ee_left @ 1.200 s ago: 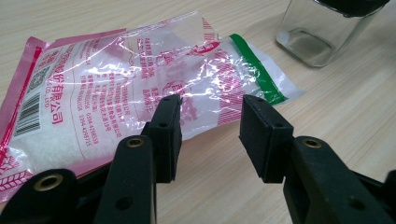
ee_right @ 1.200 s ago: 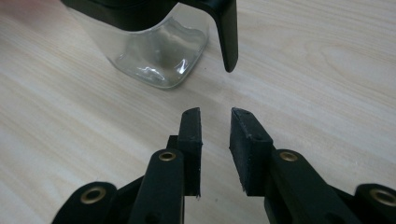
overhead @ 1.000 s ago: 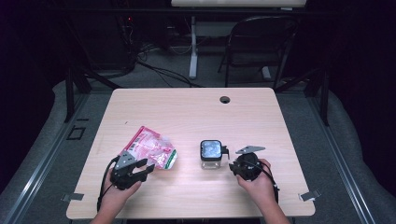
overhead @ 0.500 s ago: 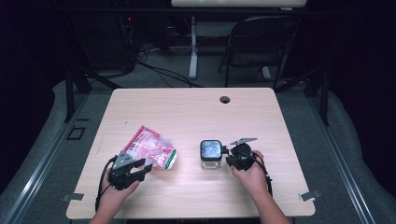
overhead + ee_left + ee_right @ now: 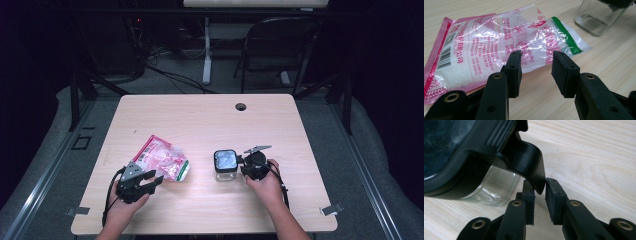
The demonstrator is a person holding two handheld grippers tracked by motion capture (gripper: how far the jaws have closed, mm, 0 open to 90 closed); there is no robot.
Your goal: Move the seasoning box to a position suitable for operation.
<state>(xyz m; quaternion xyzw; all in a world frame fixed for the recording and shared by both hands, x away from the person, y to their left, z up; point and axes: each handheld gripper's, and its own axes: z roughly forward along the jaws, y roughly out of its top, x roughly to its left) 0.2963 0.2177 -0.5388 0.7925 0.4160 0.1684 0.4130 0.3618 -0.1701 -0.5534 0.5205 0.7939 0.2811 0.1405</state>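
Gripping, right gripper (image 5: 246, 165): lower centre-right of the high view, held in the right hand (image 5: 265, 182); jaws have just been closing, and in the right gripper view the black clasp (image 5: 531, 161) of the jar lid sits between the two pads, touching the tips; looks pinched, pads nearly together.
Left gripper (image 5: 152, 179): lower left of the high view, in the left hand (image 5: 122, 207); jaws partly open, nothing between them; pads (image 5: 514, 71) hover just short of the bag's near edge, wood showing in the gap.
Bag (image 5: 162, 159): clear plastic pouch with pink edge, red print and barcode, green strip at one end; lies flat on the table just beyond the left gripper, left of centre; white grains inside at the lower left of the left gripper view.
Jar (image 5: 225, 166): square clear glass, black lid (image 5: 225, 159) with clear window on top; stands upright just left of the right gripper, at centre; well apart from the bag.
Table (image 5: 200, 115): light wood, round cable hole (image 5: 240, 106) near the far edge.
Chair (image 5: 280, 45): dark folding chair behind the table, upper right of the high view.
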